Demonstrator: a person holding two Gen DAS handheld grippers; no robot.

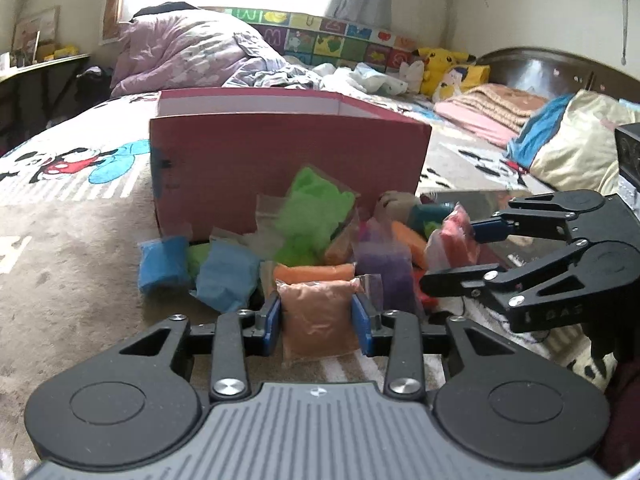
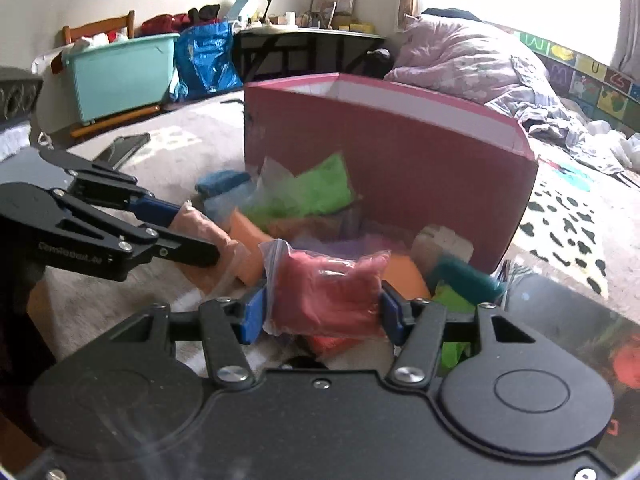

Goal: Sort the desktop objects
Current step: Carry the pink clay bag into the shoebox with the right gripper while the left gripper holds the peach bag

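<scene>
Left wrist view: the left gripper (image 1: 318,316) has its blue pads against both sides of a peach-coloured bag (image 1: 318,320), which lies on the patterned bedspread (image 1: 80,240) at the near edge of a heap of coloured bags. Behind the heap stands an open red box (image 1: 288,160); a green bag (image 1: 312,216) leans on its near wall, and two blue bags (image 1: 200,268) lie at the heap's left. At right the right gripper (image 1: 460,252) appears side-on, its fingers around a red bag (image 1: 452,240). Right wrist view: the grip is plainer here — the right gripper (image 2: 322,312) is clamped on the red bag (image 2: 326,296), pads pressed to both sides. At left the left gripper (image 2: 184,232) closes on the peach-coloured bag (image 2: 204,240). Only this view shows the teal storage bin (image 2: 120,76) and blue sack (image 2: 204,60) far left — and a teal bag (image 2: 464,280) near the box's right corner.
</scene>
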